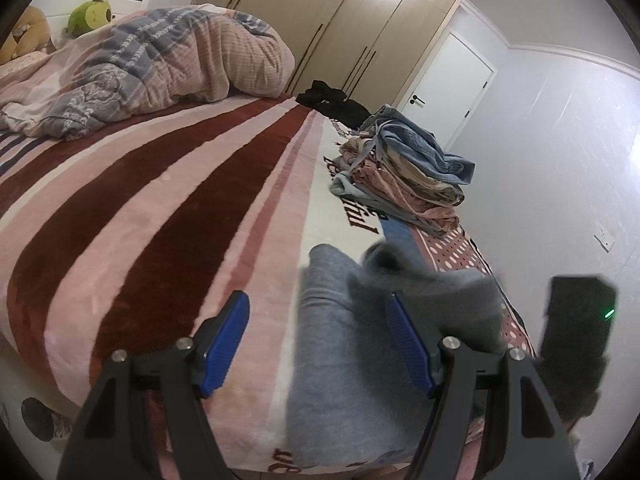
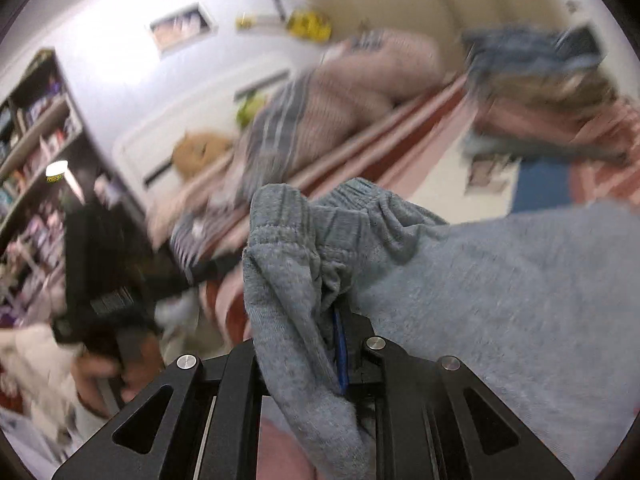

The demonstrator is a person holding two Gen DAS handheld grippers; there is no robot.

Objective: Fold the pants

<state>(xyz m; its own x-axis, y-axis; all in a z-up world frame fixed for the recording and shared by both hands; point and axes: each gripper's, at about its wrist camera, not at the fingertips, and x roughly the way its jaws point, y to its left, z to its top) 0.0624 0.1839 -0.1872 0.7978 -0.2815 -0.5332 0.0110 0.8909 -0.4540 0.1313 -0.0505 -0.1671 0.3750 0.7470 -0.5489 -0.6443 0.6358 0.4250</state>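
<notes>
The grey pants (image 1: 340,364) lie on the striped bed blanket (image 1: 140,216) near its front edge. My left gripper (image 1: 320,340) is open, its blue pads (image 1: 226,344) wide apart, with the pants lying between and past the right pad. The right gripper's black body (image 1: 576,316) shows at the right in the left wrist view, at the far side of the pants. In the right wrist view my right gripper (image 2: 340,344) is shut on the grey pants (image 2: 500,300) at the elastic waistband (image 2: 320,216), which bunches over the fingers. The left gripper (image 2: 100,280) shows blurred at left.
A stack of folded clothes (image 1: 404,168) sits on the bed's right side, with a dark garment (image 1: 332,100) behind it. A crumpled quilt (image 1: 160,60) and plush toys (image 1: 90,14) are at the head. Wardrobes (image 1: 360,20) and a door (image 1: 448,88) stand beyond. Shelves (image 2: 32,140) are at left.
</notes>
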